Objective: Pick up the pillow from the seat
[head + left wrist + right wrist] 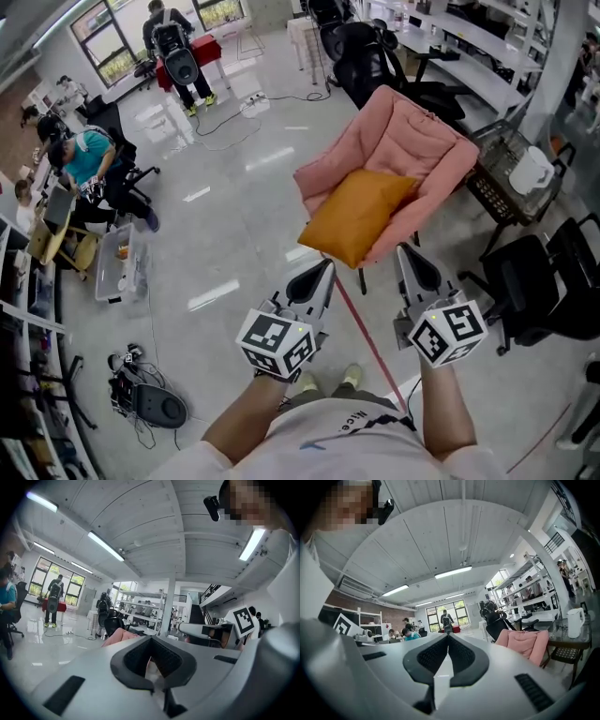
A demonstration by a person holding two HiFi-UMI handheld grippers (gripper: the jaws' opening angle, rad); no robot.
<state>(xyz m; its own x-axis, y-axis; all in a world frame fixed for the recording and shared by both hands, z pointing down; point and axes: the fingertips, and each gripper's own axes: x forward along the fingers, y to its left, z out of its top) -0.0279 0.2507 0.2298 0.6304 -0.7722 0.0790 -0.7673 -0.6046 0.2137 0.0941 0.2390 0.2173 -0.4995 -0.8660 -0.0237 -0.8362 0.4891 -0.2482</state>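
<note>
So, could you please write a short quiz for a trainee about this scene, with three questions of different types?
1. Short answer: what colour is the chair on which the orange pillow lies?
2. True or false: the left gripper is touching the pillow.
3. Choose one: the jaws of the right gripper are
A. shut, with nothing between them
B. wide open
C. shut on the pillow

Key:
1. Pink.
2. False. It hangs in front of the chair, apart from the pillow.
3. A.
</note>
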